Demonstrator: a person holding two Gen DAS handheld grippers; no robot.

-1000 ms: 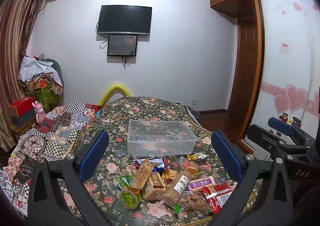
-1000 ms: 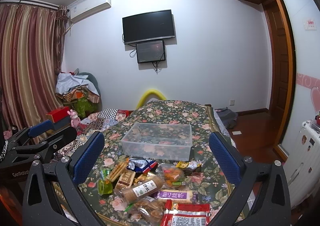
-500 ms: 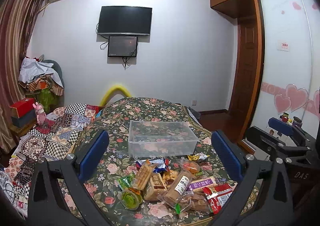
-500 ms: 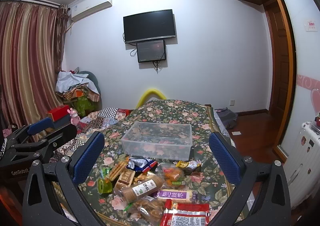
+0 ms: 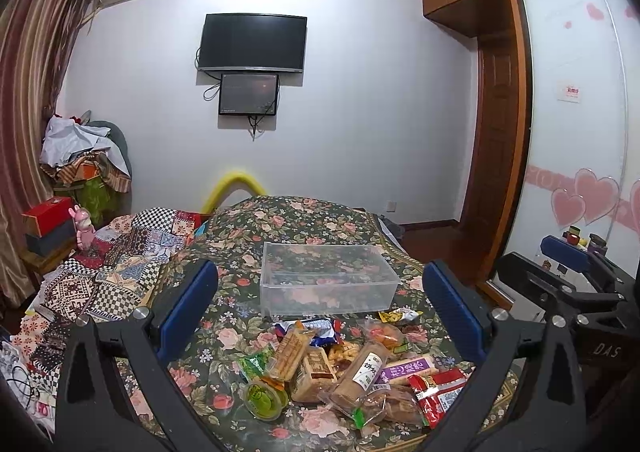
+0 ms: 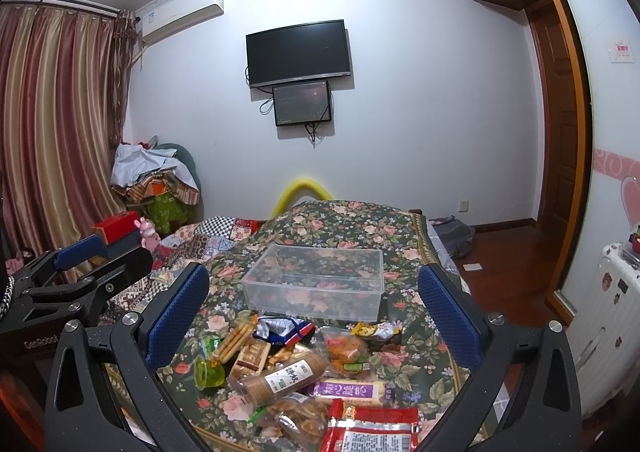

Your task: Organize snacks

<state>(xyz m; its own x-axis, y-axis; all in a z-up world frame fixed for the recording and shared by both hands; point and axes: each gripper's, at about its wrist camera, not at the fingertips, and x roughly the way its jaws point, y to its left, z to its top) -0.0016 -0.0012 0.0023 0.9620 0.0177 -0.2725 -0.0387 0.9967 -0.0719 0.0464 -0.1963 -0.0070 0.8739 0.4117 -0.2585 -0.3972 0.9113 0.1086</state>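
Observation:
A clear plastic bin (image 5: 326, 280) (image 6: 316, 282) stands empty on the floral tablecloth. In front of it lies a heap of snacks: a round biscuit roll (image 5: 362, 370) (image 6: 280, 376), a purple bar (image 5: 406, 368) (image 6: 352, 390), a red packet (image 5: 438, 396) (image 6: 370, 432), a green jelly cup (image 5: 264, 398) (image 6: 208, 372) and cracker packs (image 5: 288, 352). My left gripper (image 5: 320, 308) is open and empty, above the heap. My right gripper (image 6: 312, 312) is open and empty too. Each gripper shows at the edge of the other's view.
The floral table (image 5: 240, 292) has a patchwork-covered surface (image 5: 100, 276) to its left. A wardrobe and door (image 5: 500, 132) stand at the right. A white suitcase (image 6: 608, 312) is at the far right. A TV (image 5: 253, 44) hangs on the back wall.
Both views have shifted very slightly; the grippers stay open above the snacks and nothing on the table has moved.

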